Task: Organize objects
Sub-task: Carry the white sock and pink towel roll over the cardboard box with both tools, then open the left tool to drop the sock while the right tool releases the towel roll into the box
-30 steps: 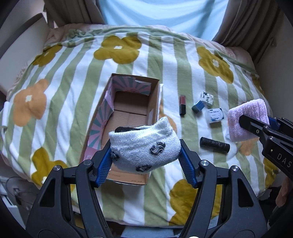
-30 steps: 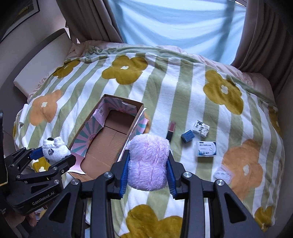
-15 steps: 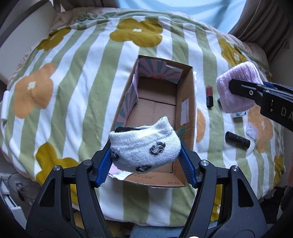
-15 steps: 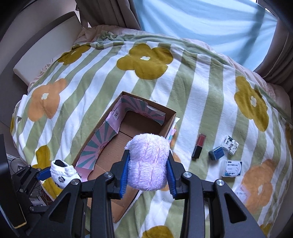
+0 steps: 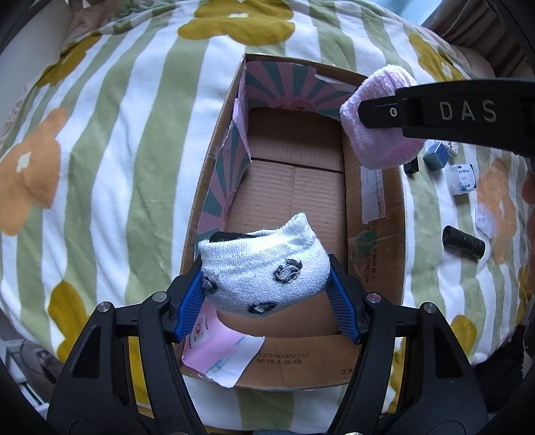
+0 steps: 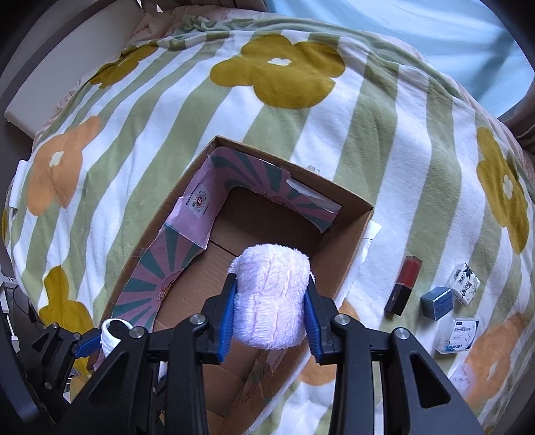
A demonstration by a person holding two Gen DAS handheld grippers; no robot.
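Above an open box [image 5: 371, 214] on a striped blanket [image 5: 110, 140], the left gripper [image 5: 267, 287] clamps a spotted white sock [image 5: 264, 267], long axis crosswise; the right gripper [image 6: 271, 311] squeezes an upright pink roll [image 6: 271, 297], its base hidden.

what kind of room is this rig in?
Most likely a bedroom: the cardboard box sits on a bed under a striped flower-print blanket, with a light curtain right behind it.
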